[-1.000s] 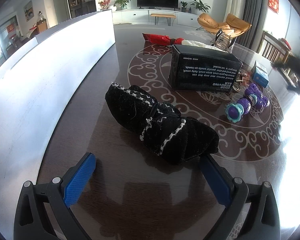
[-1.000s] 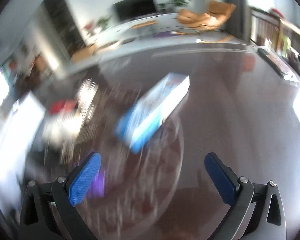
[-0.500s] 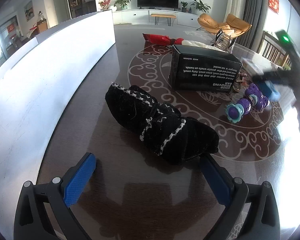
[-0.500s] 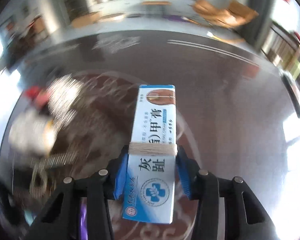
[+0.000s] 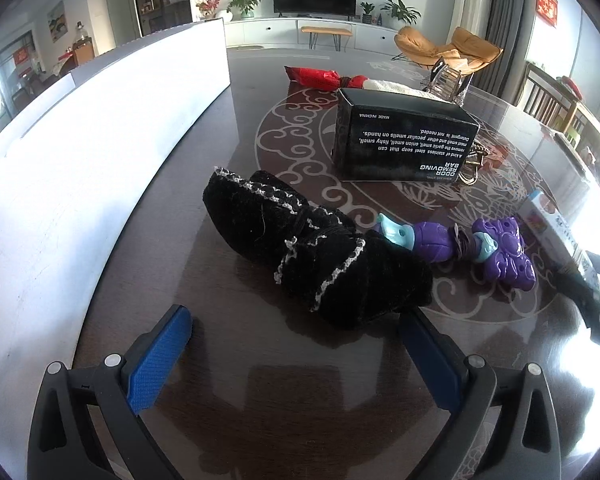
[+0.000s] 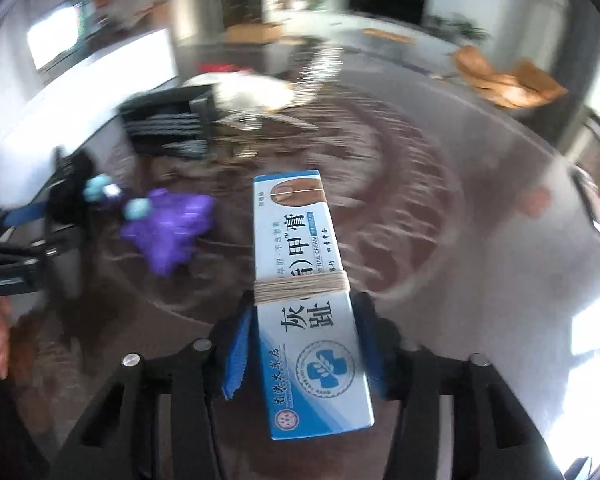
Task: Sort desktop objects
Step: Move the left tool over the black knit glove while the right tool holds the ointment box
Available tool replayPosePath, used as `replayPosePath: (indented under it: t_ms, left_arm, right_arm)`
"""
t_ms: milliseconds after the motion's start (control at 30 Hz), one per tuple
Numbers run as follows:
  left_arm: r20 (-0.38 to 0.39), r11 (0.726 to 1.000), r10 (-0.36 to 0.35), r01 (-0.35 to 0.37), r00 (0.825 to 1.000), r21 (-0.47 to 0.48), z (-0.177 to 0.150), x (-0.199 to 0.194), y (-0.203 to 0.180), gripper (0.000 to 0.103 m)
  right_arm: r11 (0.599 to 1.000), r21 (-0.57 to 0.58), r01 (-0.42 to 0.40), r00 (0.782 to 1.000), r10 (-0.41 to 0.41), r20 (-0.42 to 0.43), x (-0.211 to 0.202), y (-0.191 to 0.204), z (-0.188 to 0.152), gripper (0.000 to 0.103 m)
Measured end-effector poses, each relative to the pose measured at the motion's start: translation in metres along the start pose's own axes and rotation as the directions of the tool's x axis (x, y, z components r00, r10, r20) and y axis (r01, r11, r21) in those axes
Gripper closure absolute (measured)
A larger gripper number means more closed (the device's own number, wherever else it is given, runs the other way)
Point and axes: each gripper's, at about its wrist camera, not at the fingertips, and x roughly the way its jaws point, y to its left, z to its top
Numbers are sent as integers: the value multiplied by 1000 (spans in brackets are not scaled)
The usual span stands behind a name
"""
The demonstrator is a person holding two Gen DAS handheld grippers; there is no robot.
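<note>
My right gripper (image 6: 304, 340) holds a blue-and-white nail cream box (image 6: 300, 280) bound with twine, lifted over the dark table; its jaws are opening, with the box still between the pads. In the left wrist view the same box (image 5: 552, 224) hangs at the right edge beside a purple and teal toy (image 5: 500, 248). My left gripper (image 5: 295, 340) is open and low over the table, in front of a black knitted bundle (image 5: 312, 256) whose end lies by the right fingertip.
A black carton (image 5: 404, 136) stands mid-table, with keys (image 5: 474, 164) beside it. Behind it lie a red packet (image 5: 316, 76), a white cloth (image 5: 388, 86) and a wire rack (image 5: 448, 80). A tall white panel (image 5: 79, 160) runs along the left.
The right gripper closed on the nail cream box and carried it across toward the purple toy. The toy now lies closer to the black bundle, turned. The left gripper stayed put.
</note>
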Motion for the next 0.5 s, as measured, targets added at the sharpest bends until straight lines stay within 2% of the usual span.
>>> replayPosePath:
  t_ms: [33,67,133,267,333,433,500]
  left_arm:
    - [-2,1000,5,-5,1000,-7,1,0,1,0]
    - [-6,1000,9,-9,1000,-12,1,0,2,0]
    - [-12,1000,4,-4,1000,-28,0,-1,4,0]
    - [-26,997,-49,47,998,-69,-4,-9,10,0]
    - [-16,990,-110,108,994,-96,-6,-16,13,0]
    - [60,969,-206,212,977,-126,-1,-30,18,0]
    - [87,973,-164,176,983,-149,12,-30,19,0]
  right_arm:
    - [1000,20,20,1000,-20,0,0,-4,-6,9]
    - [999,38,8,1000,-8,4,2,-12,-4,3]
    - [996,83,-37,999,36,12,4,-22,-7,2]
    - [996,87,-27,1000,26,17,-2,-21,-11,0]
    - [996,88,-26,1000,24,18,1,-24,-8,0]
    - [996,87,-24,1000,23,19,0,-21,-8,0]
    - [996,88,-25,1000,24,18,6,-20,-4,0]
